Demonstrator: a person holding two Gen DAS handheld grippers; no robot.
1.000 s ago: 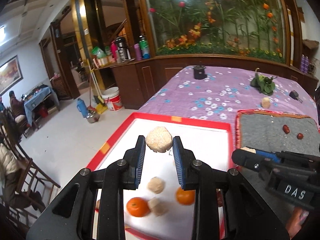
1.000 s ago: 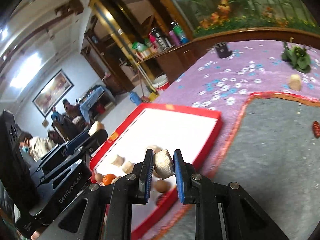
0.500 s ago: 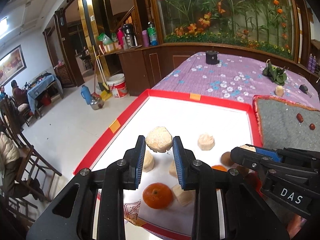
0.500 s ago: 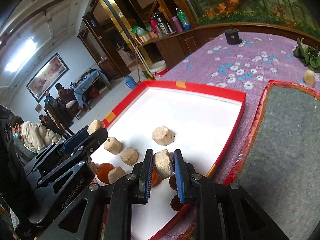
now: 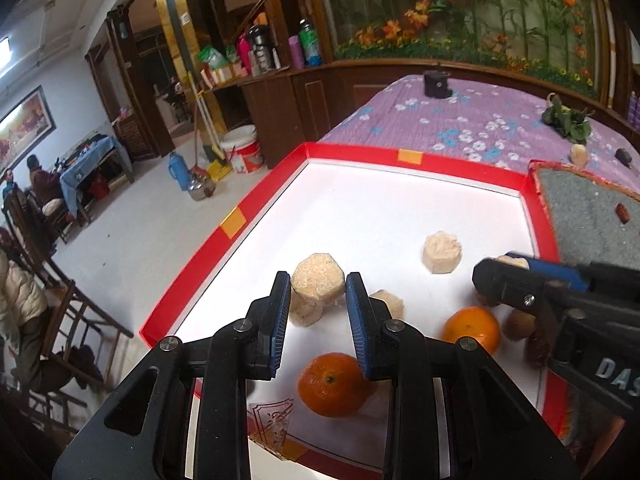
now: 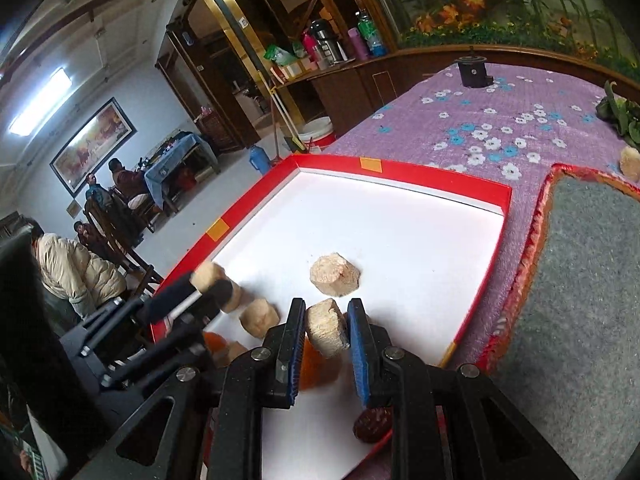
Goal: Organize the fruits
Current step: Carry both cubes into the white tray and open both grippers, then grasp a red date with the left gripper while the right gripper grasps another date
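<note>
The pale beige faceted chunk (image 5: 318, 281) sits pinched in the left gripper (image 5: 318, 304), whose jaws are clenched on its two sides, held above the white-floored, red-rimmed tray (image 5: 256, 208). The right gripper (image 6: 325, 338) likewise has its jaws clamped on a second pale, rough-cut chunk (image 6: 326, 332), held over the tray's near corner.

Risks, as I judge them: both chunks look crumbly and are held only near the jaw tips, so a squeeze could break off a corner or let one slip. The two grippers are close together over the same crowded corner, and they could knock each other. A chunk set down on a round orange mandarin (image 5: 334, 385) could send it rolling toward the low rim.

Counted across both views: two chunks gripped; loose in the tray, one chunk standing apart (image 5: 442, 252) and at least three more clustered under the left gripper, some partly hidden. Two mandarins, the second (image 5: 472, 330) beside a small brown round fruit (image 5: 519, 324). One dark red date (image 6: 372, 424) in the tray, another (image 5: 623, 213) on the grey felt mat (image 5: 580, 216). One more pale chunk (image 5: 579, 155) lies on the purple flowered cloth (image 5: 460, 120) of the desk.
</note>
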